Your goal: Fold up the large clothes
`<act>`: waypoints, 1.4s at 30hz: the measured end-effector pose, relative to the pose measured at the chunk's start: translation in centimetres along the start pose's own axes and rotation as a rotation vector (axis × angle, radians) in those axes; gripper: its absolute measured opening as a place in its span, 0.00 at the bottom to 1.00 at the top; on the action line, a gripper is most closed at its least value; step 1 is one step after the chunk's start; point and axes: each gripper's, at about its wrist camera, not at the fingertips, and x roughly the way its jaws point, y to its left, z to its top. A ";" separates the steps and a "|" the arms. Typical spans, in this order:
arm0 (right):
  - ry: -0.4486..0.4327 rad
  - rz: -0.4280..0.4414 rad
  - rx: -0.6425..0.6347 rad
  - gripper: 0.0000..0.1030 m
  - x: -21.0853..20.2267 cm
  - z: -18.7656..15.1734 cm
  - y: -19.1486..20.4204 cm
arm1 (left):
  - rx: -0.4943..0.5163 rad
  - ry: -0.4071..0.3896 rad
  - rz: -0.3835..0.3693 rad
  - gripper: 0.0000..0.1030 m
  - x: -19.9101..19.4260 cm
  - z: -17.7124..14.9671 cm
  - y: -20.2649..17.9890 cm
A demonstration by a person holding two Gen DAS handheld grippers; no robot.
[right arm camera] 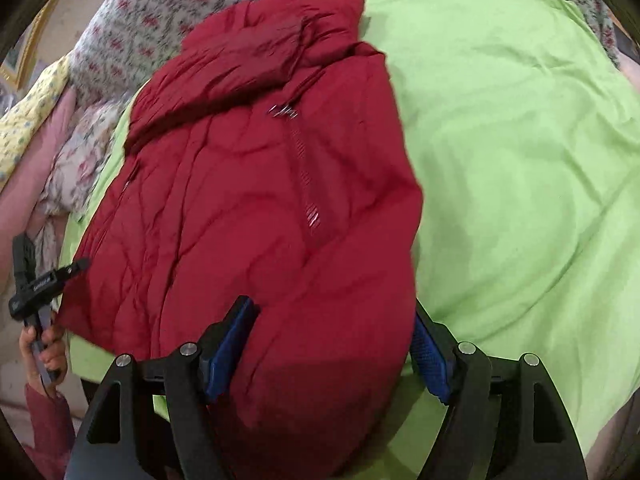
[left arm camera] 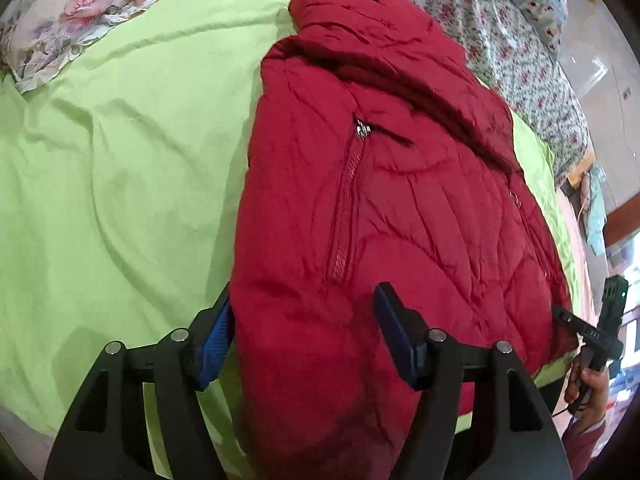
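Left tongs: my left gripper (left arm camera: 306, 320) stands with its jaws apart, one blue pad off the jacket's outer edge, the other above the red cloth; whether either presses I cannot tell
Right tongs: my right gripper (right arm camera: 336, 334) is likewise spread, the near hem bulging up between its pads; no clear pinch shows
Jacket: the red quilted jacket (left arm camera: 384, 184) lies folded lengthwise, running away from both tongs, hem nearest them, collar farthest
Zip: a pocket zipper (left arm camera: 346, 208) runs just ahead of my left tongs, its metal pull at the far end
Sheet: a green sheet (left arm camera: 120, 168) lies under the jacket and spreads outward from each gripper
Beyond: floral bedding (left arm camera: 520, 40) bunches past the collar
Hand: my right hand (left arm camera: 588, 384) shows at the jacket's far side
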 end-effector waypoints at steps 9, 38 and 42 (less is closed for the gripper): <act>-0.025 0.081 -0.001 0.47 -1.3 -1.1 -0.8 | 0.026 0.023 -0.024 0.65 -0.3 -2.3 0.1; -0.219 0.437 -0.044 0.22 -7.1 -0.5 -0.3 | 0.185 -0.219 -0.173 0.16 -9.1 -1.6 -3.6; -0.276 0.483 -0.013 0.21 -7.7 0.6 -0.9 | 0.144 -0.274 -0.191 0.15 -9.6 0.8 -2.8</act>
